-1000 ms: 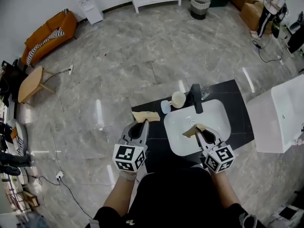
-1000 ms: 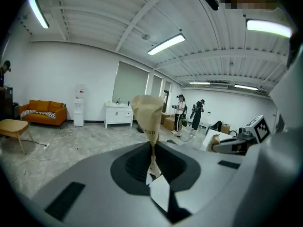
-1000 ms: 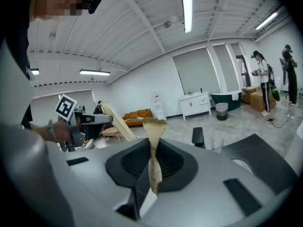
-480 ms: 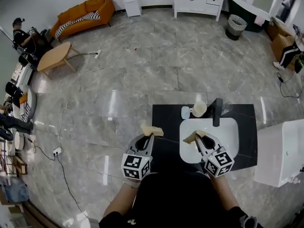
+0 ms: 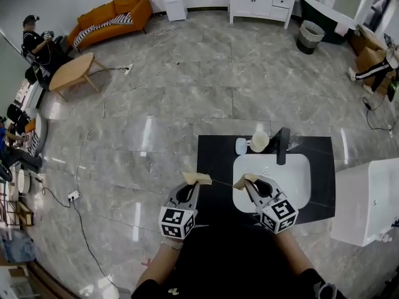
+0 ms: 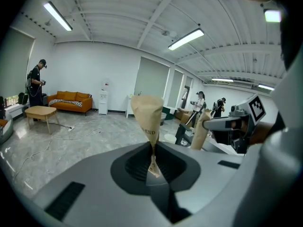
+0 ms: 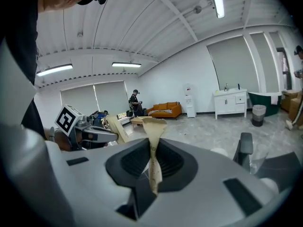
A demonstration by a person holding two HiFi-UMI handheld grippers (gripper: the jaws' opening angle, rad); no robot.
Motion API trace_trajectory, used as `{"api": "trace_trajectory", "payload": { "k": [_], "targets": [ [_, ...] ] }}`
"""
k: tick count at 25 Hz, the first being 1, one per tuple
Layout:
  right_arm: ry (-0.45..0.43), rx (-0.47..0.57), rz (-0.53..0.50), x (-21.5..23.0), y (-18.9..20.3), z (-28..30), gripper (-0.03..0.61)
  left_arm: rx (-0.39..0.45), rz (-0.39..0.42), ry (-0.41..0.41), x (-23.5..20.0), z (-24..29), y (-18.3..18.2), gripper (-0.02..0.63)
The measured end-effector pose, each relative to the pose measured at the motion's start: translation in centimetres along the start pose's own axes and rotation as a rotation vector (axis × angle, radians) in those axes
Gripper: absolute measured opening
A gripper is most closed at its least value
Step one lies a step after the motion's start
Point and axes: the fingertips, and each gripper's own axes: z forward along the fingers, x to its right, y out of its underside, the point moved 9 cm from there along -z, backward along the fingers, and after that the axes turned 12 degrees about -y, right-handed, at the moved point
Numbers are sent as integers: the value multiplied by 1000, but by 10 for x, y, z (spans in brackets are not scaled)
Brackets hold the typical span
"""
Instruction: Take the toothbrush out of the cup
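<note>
In the lower middle of the head view, the left gripper [image 5: 198, 179] is at the left edge of the black counter [image 5: 215, 157]. The right gripper [image 5: 244, 180] is over the left side of the white sink [image 5: 288, 180]. Both claws are narrow, their tan-taped tips pressed together with nothing between them. The cream cup [image 5: 259, 142] stands just above the sink, between a pale blue cup [image 5: 242, 146] and the black tap [image 5: 283, 145]; the toothbrush is too small to make out
</note>
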Motion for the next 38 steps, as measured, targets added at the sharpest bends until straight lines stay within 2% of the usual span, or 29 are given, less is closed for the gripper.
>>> {"api": "trace_trajectory", "payload": {
  "k": [15, 20, 24, 29, 38],
  "targets": [
    [47, 12, 49, -1, 14, -8, 57, -28, 20, 49, 8, 3, 0, 41],
    [60, 27, 47, 1, 14, -9, 57, -32, 38, 64, 7, 8, -4, 42],
    [88, 0, 23, 0, 14, -9, 57, -29, 44, 73, 5, 10, -8, 41],
    [102, 26, 42, 2, 12, -8, 57, -25, 51, 83, 2, 15, -11, 42],
    [112, 29, 41, 2, 6, -4, 57, -17, 40, 93, -3, 21, -15, 42]
  ]
}}
